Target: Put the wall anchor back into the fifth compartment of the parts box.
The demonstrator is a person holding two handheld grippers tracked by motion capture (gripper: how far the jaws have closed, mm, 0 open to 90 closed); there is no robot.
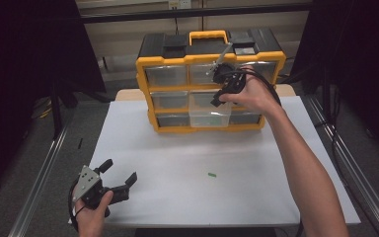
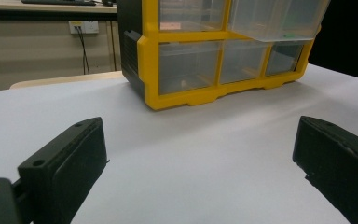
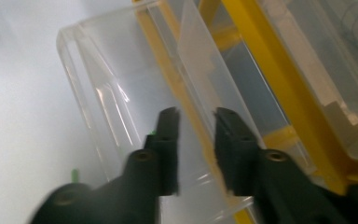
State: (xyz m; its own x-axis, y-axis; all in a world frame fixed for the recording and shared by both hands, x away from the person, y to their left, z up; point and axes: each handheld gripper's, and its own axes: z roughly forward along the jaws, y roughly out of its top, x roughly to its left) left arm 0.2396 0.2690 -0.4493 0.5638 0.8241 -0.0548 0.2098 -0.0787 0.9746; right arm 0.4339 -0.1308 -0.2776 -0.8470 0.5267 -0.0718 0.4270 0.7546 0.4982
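A yellow and black drawer cabinet (image 1: 209, 79) is standing at the far side of the white table (image 1: 202, 187), its black top carrying a yellow handle (image 1: 208, 35). One clear drawer (image 1: 209, 114) in the middle column is sticking out toward the person, pulled forward of its neighbours, which are sitting flush in the frame. The right gripper (image 1: 220, 95) is hanging over this open drawer, and the hand (image 1: 254, 94) holding it is covering part of the cabinet's upper right drawers in the high view. In the right gripper view the jaws are standing a little apart above the clear drawer (image 3: 135, 93), with nothing pressed between them; the picture is blurred, and a small green speck beside the left jaw is too smeared to identify. The left gripper (image 1: 118, 173) is resting near the table's near left corner, well apart from the cabinet, its jaws spread wide with bare table between them. A small green piece (image 1: 211, 174) is lying alone on the table between the cabinet and the near edge. In the left gripper view the pulled-out drawer (image 2: 275, 21) is being cut off by the top edge, with something green showing faintly through its wall, hard to make out. A dark cable is trailing from the right gripper around the person's wrist.
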